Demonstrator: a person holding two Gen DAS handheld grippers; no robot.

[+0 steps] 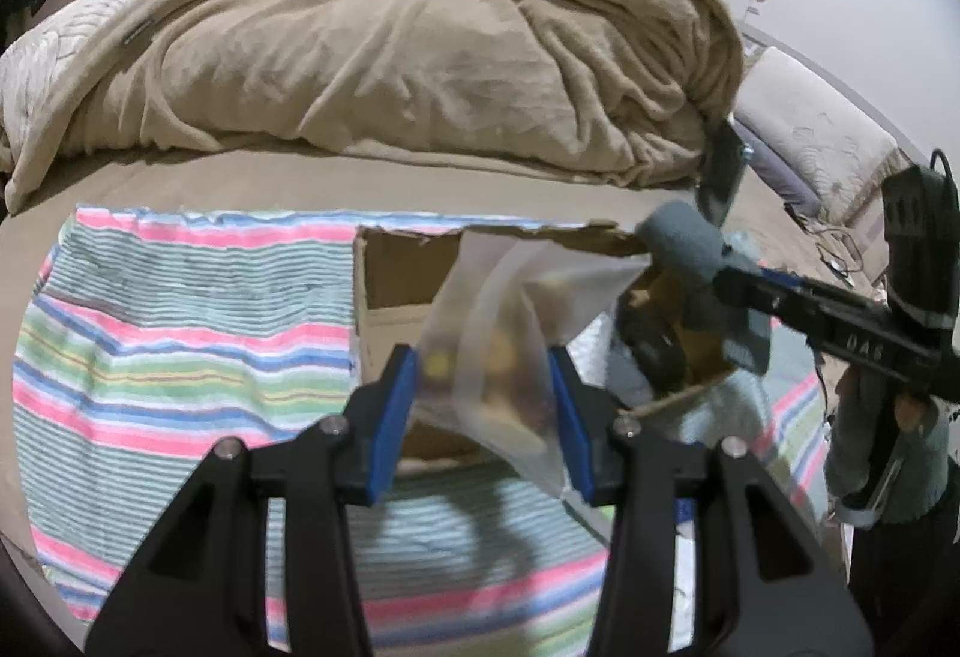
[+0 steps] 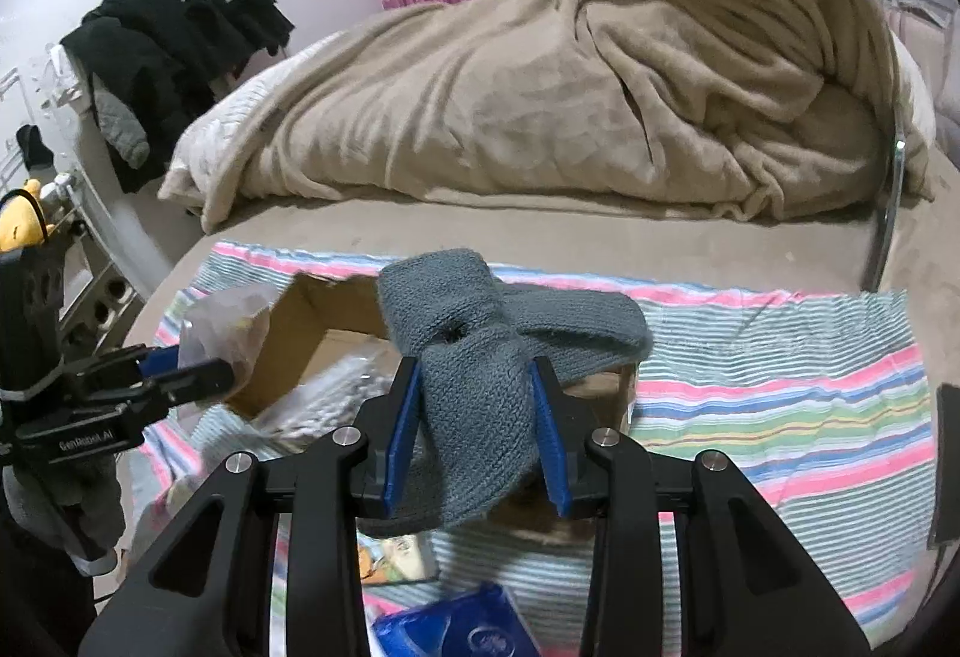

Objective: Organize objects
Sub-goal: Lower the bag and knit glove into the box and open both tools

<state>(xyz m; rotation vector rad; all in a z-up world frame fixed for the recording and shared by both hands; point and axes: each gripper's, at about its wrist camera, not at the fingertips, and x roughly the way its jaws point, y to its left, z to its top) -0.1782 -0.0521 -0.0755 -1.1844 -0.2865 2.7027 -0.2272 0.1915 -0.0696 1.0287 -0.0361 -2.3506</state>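
Setting: a bed point(image 1: 420, 177) with a heaped tan blanket point(image 1: 420, 45) at its far side; a striped towel point(image 1: 180, 327) is spread along the near edge and carries the working things.

Box: an open cardboard box point(image 1: 390, 285) sits on the towel near the middle of the bed's near edge, its mouth facing up.

Left tool point(image 1: 489, 381): clenched on a clear plastic bag point(image 1: 510, 309) with small items inside, contents too blurred to name. The bag stands up between the blue pads and hangs over the box's near-left part.

Right tool point(image 2: 474, 405): clenched on a grey knit garment point(image 2: 480, 357), which could be a sock or a glove, I cannot tell. Its free end flops forward past the pads and hangs over the box opening.

Key relation: both held things lie directly ahead of their tools, with the box below and just beyond them. The garment's long axis runs along the right tool's fingers, away from the holder. By my reading the right tool is nearer the box centre and the left is at its left wall.

Judgement: the step in hand looks like depositing both into the box, which calls for lowering and then loosening.

Other items: a blue packet point(image 2: 456, 627) and a printed card point(image 2: 396, 555) lie on the towel at the near edge. Dark clothes point(image 2: 180, 27) hang off the bed's left side.
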